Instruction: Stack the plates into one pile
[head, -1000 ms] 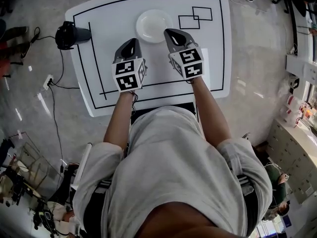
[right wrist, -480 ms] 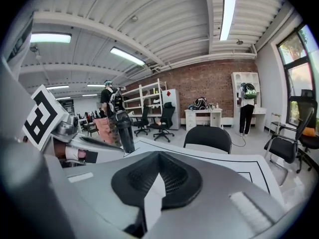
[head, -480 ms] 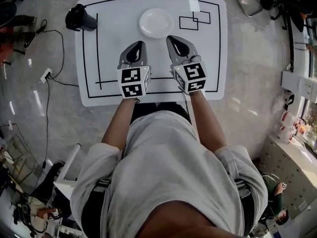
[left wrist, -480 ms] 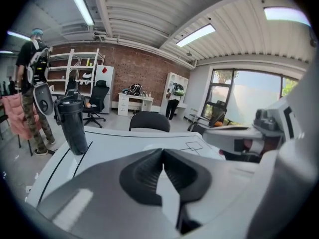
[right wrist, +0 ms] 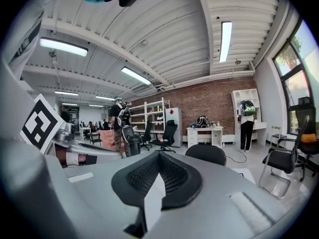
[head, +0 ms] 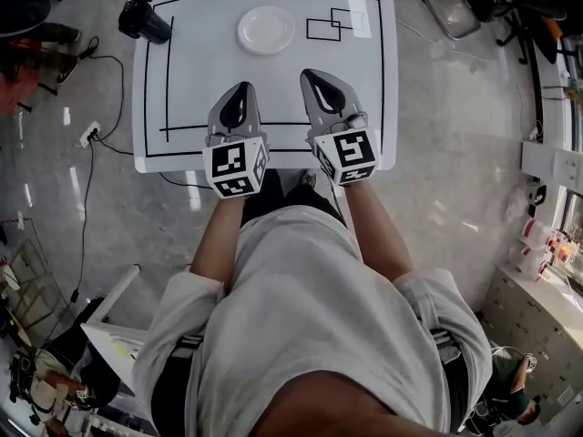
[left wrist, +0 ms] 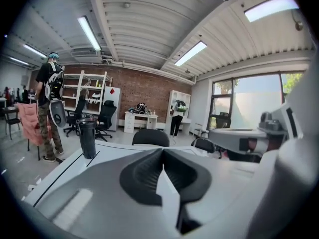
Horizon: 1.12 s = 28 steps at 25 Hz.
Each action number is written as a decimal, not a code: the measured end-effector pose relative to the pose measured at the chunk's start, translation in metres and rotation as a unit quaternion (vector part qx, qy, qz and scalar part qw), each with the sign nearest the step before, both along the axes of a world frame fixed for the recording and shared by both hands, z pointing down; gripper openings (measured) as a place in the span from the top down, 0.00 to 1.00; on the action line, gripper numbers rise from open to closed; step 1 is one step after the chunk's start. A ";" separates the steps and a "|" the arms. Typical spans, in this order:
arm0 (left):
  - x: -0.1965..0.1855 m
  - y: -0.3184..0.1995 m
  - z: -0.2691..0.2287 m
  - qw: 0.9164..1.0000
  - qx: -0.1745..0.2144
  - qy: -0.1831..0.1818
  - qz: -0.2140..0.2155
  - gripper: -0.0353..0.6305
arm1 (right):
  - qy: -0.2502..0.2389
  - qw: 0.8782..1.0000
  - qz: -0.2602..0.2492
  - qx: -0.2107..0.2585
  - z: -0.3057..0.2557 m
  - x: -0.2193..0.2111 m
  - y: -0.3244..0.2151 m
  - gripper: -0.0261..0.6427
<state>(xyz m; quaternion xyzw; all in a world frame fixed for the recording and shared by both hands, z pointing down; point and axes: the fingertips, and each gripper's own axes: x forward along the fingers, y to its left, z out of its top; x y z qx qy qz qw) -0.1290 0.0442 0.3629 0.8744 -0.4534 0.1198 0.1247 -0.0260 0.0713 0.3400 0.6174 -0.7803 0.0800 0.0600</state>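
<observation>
One white pile of plates (head: 266, 30) rests at the far middle of the white table (head: 182, 80) in the head view. My left gripper (head: 241, 90) and right gripper (head: 308, 76) hover side by side over the table's near half, well short of the plates. Both are shut with nothing between the jaws. The left gripper view shows my left gripper (left wrist: 162, 152) with its tips together, pointing across the table. In the right gripper view my right gripper (right wrist: 158, 155) looks the same. The plates are hidden behind the jaws in both gripper views.
A black tumbler (head: 144, 18) stands at the table's far left corner, also seen as a tumbler (left wrist: 87, 138) in the left gripper view. Black tape lines and two overlapping rectangles (head: 330, 24) mark the table. A black chair (right wrist: 209, 155) sits behind the far edge. People stand further off.
Both grippers have drawn back from the plates toward the near edge and risen, staying shut and empty. The plates have stayed in place.
</observation>
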 end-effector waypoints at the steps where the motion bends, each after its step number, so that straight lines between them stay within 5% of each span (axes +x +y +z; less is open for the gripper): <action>1: 0.003 0.009 -0.007 1.000 0.011 0.004 -0.003 0.94 | -0.002 1.000 0.002 0.008 -0.006 0.005 0.011 0.96; 12: 0.050 0.103 -0.055 0.997 0.072 0.020 0.002 0.94 | 0.002 0.998 0.018 0.053 -0.051 0.043 0.106 0.96; 19: 0.073 0.146 -0.065 0.996 0.081 0.018 0.031 0.94 | 0.029 0.996 0.042 0.066 -0.057 0.060 0.151 0.96; 28: 0.109 0.170 -0.067 0.993 0.084 0.016 0.079 0.94 | 0.002 0.997 0.052 0.057 -0.057 0.077 0.176 0.96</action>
